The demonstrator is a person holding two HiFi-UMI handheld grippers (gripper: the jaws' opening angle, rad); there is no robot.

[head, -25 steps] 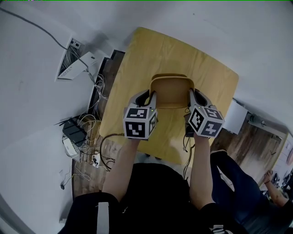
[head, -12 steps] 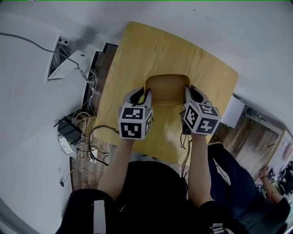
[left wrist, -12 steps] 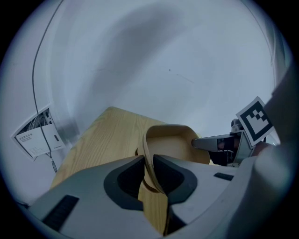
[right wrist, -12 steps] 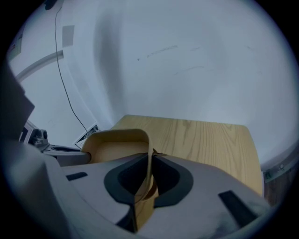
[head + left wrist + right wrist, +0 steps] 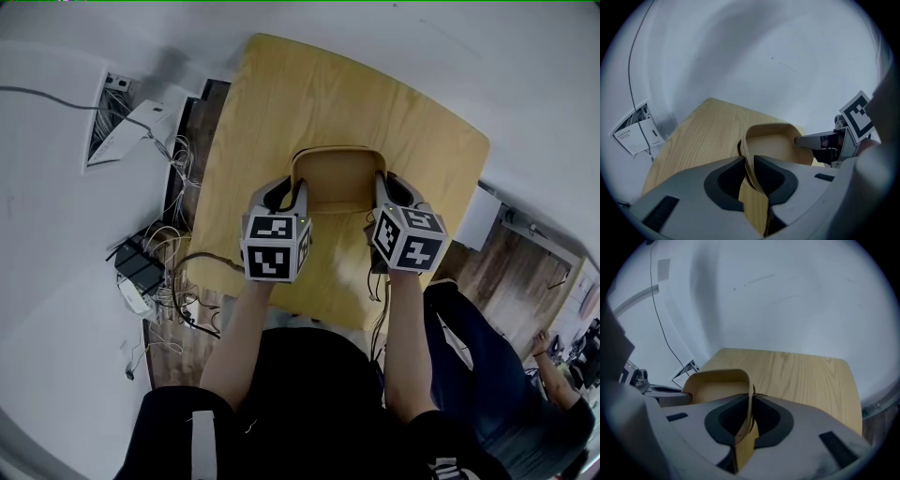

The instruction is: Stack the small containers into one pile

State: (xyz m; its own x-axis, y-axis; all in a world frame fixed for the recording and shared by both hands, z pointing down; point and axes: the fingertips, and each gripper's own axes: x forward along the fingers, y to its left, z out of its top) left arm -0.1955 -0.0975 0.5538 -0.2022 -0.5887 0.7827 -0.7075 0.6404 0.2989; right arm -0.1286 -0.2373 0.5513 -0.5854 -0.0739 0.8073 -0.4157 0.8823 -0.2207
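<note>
The tan container (image 5: 337, 178) sits between the two grippers, over the near middle of the wooden table (image 5: 281, 94); whether its base touches the top cannot be told. The left gripper (image 5: 292, 195) is clamped on its left wall and the right gripper (image 5: 384, 190) on its right wall, a two-sided hold that likely keeps it level. Its left rim looks layered, so it may already be a nested pile.
</note>
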